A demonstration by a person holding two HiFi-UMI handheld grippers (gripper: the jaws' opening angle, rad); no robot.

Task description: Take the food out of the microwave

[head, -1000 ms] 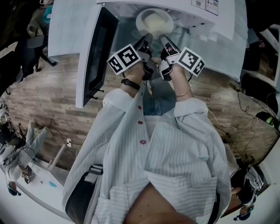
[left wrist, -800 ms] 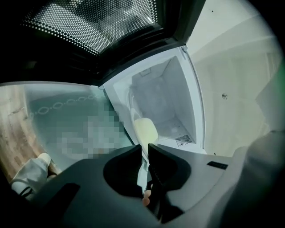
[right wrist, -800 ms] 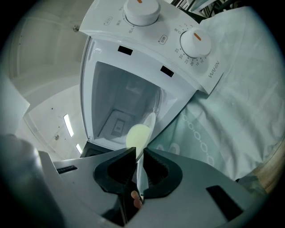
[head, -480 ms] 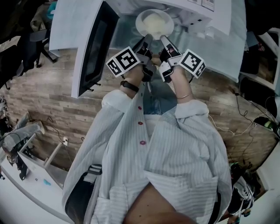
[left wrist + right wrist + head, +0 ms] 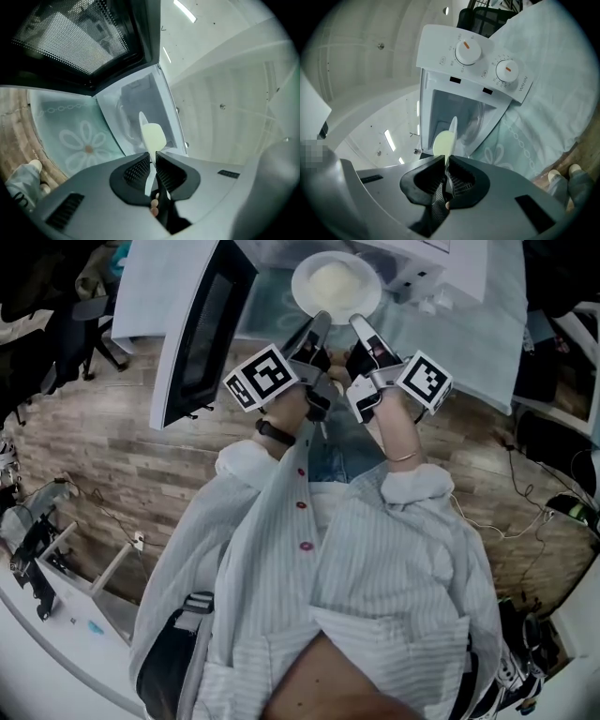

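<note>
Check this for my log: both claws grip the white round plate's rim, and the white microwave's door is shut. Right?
No: the head view shows the white microwave's door open. The left claw and the right claw, whose jaws just closed further, do grip the white round plate's rim.

"WAHIN" on microwave control panel (image 5: 483, 58)

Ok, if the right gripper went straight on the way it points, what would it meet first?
The plate: the right gripper pinches its rim, jaws having just closed further. Beyond lies the open microwave, probably; depth is unclear.
</note>
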